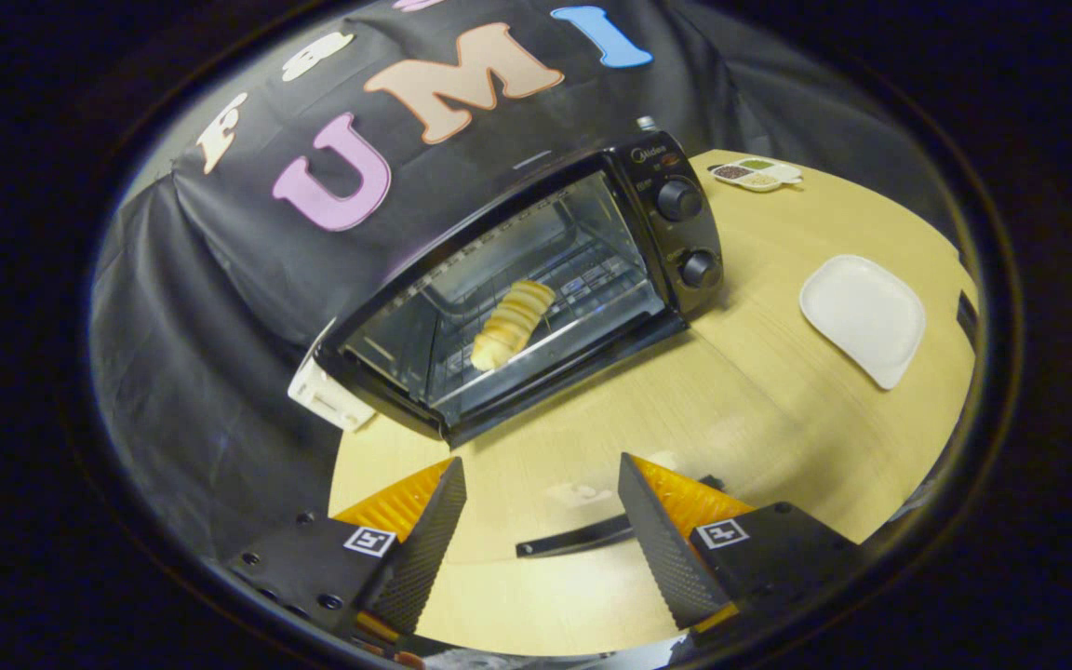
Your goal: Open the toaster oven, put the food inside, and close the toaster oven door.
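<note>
Black cloth backs the booth, and in front of it a pale wooden table [778,409] carries everything you are working with. Your toaster oven [536,279] sits at the back of the table, against the cloth, and its glass door [517,316] looks shut. Through the glass you can see the food, a ridged bread roll [513,324], lying on the wire rack inside. Judging by that, all three steps seem done: opened, loaded, closed. Little appears left beyond checking that the door is fully seated along its lower edge.

Your gripper [541,540] hangs low over the table, short of the oven and apart from it, tilted so the table and oven sit at a slant. Its fingers [429,549] stand wide apart with nothing between them but bare tabletop.

Off beyond the oven's knobs [690,233] lies a white plate [862,316], bare, and farther back a small divided dish [759,173].
</note>
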The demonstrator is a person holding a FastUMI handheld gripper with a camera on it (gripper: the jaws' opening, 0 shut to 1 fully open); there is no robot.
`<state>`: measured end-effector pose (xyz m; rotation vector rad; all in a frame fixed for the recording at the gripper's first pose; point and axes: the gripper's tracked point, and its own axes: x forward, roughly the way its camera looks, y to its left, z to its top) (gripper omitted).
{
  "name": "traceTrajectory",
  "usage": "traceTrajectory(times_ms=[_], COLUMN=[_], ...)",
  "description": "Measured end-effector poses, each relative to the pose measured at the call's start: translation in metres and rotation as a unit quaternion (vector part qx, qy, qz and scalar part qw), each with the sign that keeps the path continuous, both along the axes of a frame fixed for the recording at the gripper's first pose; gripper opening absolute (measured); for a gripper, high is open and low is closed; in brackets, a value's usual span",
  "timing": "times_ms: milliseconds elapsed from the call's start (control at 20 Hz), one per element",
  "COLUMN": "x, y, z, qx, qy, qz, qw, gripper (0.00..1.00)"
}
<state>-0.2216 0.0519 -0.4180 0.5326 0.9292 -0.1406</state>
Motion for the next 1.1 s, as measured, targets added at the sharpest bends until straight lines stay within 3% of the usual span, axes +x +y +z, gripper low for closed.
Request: traceTrajectory(times_ms=[250, 450, 800, 1050, 1100], x=[-0.028, -0.051, -0.079, -0.081, -0.075], y=[-0.015, -0.041, -0.051, -0.058, -0.056], z=[-0.007, -0.012, -0.044, -0.064, -0.062], qx=[-0.078, -0.173, -0.207, -0.217, -0.214], qy=[0.026, 0.063, 0.137, 0.159, 0.148], qz=[0.045, 0.089, 0.147, 0.179, 0.176], qw=[0.996, 0.979, 0.958, 0.946, 0.949], gripper=[1.00, 1.00, 1.00, 1.00, 1.00])
